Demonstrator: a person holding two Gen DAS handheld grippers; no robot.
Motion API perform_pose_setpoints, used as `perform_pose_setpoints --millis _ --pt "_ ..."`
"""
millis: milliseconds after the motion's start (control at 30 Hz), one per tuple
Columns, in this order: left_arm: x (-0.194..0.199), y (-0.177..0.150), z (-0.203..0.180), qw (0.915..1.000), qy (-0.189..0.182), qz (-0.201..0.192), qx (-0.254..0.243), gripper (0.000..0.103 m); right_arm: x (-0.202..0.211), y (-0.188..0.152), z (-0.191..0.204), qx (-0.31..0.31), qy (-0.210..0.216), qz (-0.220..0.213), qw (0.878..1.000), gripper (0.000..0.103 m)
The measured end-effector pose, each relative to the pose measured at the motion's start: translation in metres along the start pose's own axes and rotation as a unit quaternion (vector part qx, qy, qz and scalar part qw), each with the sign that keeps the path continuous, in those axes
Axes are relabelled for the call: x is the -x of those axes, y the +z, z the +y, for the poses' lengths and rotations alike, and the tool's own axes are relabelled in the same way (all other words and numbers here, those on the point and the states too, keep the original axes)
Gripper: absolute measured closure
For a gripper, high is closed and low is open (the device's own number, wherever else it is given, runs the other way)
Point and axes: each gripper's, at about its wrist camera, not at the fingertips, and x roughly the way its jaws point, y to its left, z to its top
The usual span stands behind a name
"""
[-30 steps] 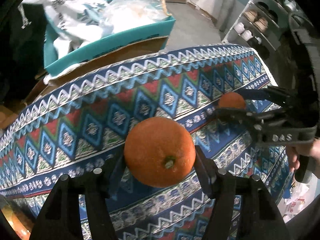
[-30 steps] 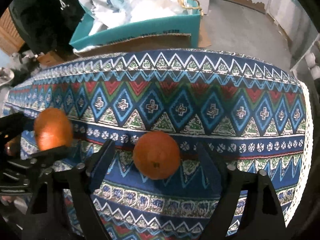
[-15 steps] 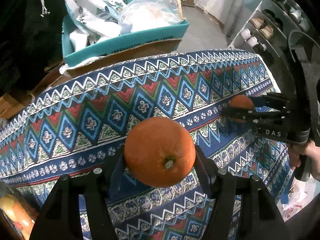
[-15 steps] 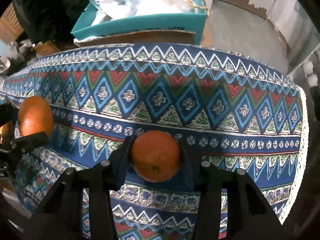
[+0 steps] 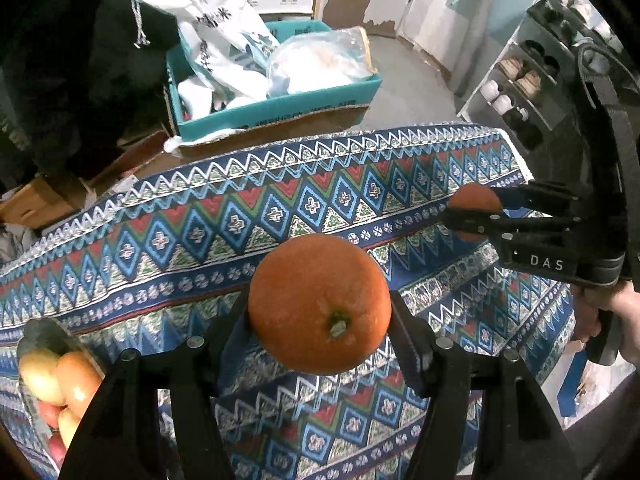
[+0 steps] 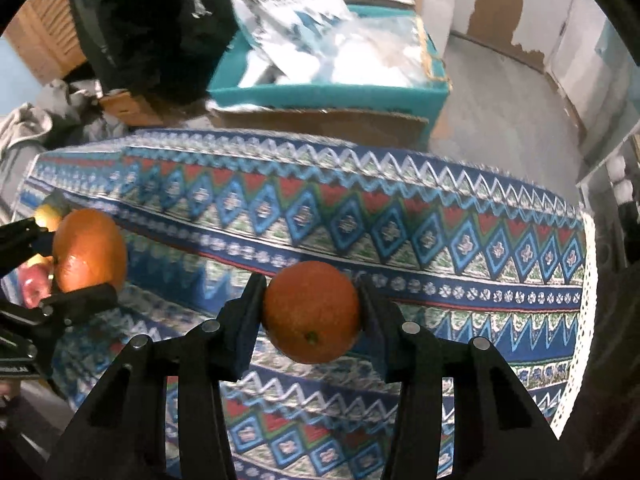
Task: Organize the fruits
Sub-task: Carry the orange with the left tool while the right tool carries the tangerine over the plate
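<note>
Two oranges were held above the patterned bench, one in each set of tongs.

The left tongs (image 5: 320, 316) were clamped on the larger orange (image 5: 319, 303), stem end toward the camera, with a pad pressed to either side. The right tongs (image 6: 312, 312) had just been closed on the smaller orange (image 6: 311, 312), which was pinched between the pads. Both fruits were seen clear of the bench (image 5: 280, 208), which was covered by a blue, red and green zigzag cloth. In the left wrist view the right tongs were seen at the right with a hand (image 5: 616, 316) on the grip. A container of yellow and red fruit (image 5: 52, 376) was seen at the bench's left edge. Beyond the bench stood a teal box (image 5: 280, 108) stuffed with bags.
</note>
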Motion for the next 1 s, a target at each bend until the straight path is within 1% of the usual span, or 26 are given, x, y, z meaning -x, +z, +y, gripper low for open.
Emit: perform_pose_setpoints --millis 367,533,733,1000 --pt "0.049 -0.026 0.002 0.9995 0.017 -0.028 -0.002 0.037 0.057 -0.001 0.044 0.027 0.021 -0.038 0.999 0.057" --pt "0.076 -0.042 0.011 0.9982 0.039 -0.045 -0.002 0.037 0.077 -0.002 0.065 0.047 0.024 -0.053 0.997 0.057" --pt "0.100 -0.060 0.028 0.9973 0.046 -0.055 0.018 0.037 0.097 -0.005 0.090 0.065 0.034 -0.066 0.995 0.057" --pt "0.131 -0.086 0.043 0.9947 0.064 -0.077 0.025 0.037 0.116 -0.004 0.123 0.085 0.050 -0.083 0.992 0.057"
